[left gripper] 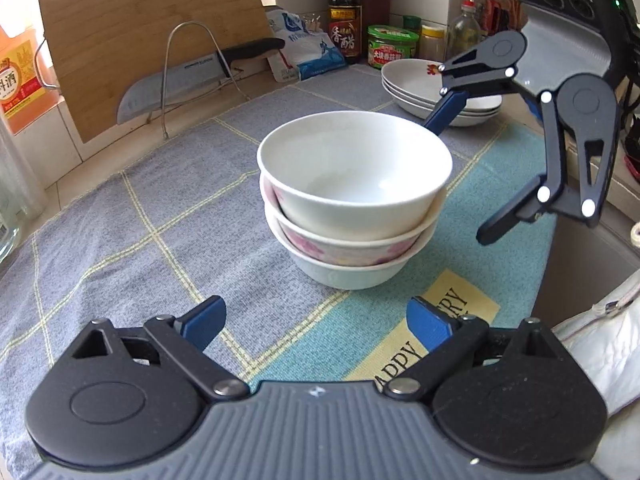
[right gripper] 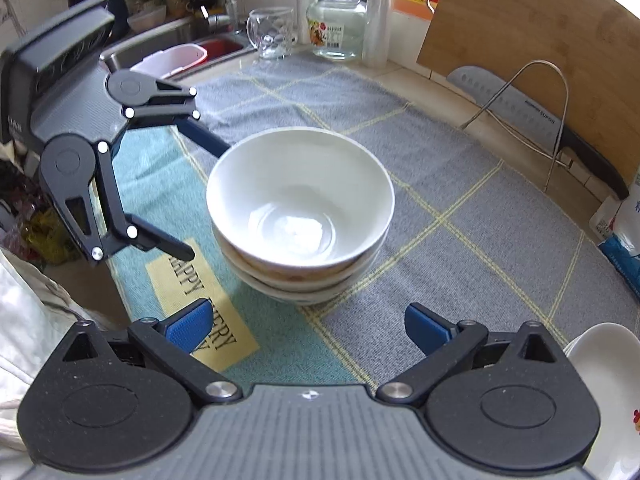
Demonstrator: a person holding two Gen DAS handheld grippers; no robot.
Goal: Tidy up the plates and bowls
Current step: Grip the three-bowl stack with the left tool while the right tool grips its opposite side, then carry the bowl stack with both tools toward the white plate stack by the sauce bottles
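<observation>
Three bowls are nested in a stack (left gripper: 352, 216) (right gripper: 300, 216) on a checked cloth (left gripper: 140, 220); the top one is plain white, the middle one has pink flowers. A pile of white plates (left gripper: 416, 88) (right gripper: 600, 364) sits behind and to the right in the left wrist view. My left gripper (left gripper: 314, 312) (right gripper: 206, 200) is open, just short of the bowls, with nothing between its blue pads. My right gripper (right gripper: 306, 314) (left gripper: 460, 180) is open too, on the opposite side of the stack. Neither touches a bowl.
A bamboo cutting board (left gripper: 152, 32) leans on the wall behind a cleaver (left gripper: 192, 80) in a wire rack. Sauce bottles and jars (left gripper: 346, 20) crowd the back corner. A glass mug (right gripper: 272, 32), a large jar (right gripper: 338, 28) and the sink (right gripper: 180, 56) lie beyond the cloth.
</observation>
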